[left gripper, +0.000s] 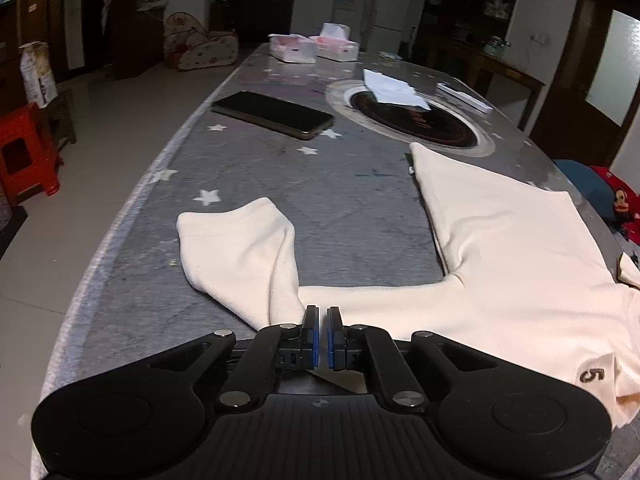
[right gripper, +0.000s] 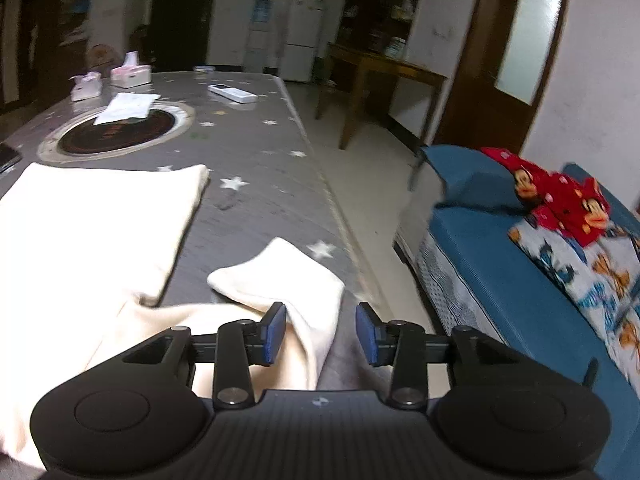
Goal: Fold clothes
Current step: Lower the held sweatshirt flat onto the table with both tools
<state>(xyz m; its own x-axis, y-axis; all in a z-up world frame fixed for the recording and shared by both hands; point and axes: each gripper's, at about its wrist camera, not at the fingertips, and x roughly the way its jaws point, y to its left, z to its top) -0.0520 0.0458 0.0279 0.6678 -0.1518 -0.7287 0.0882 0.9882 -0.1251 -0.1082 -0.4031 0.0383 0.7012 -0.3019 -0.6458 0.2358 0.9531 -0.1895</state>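
A "5" is printed on the cream shirt (left gripper: 520, 264). The left gripper (left gripper: 323, 320) jaws are closed; the right gripper (right gripper: 321, 330) jaws stand open over a sleeve (right gripper: 280, 276). A phone (left gripper: 272, 114) is seen clearly only in the left view.

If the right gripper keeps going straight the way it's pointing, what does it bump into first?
Probably the cream sleeve of the shirt: the open right gripper points down at it, with the fold lying between its jaws. Depth is hard to judge, though.
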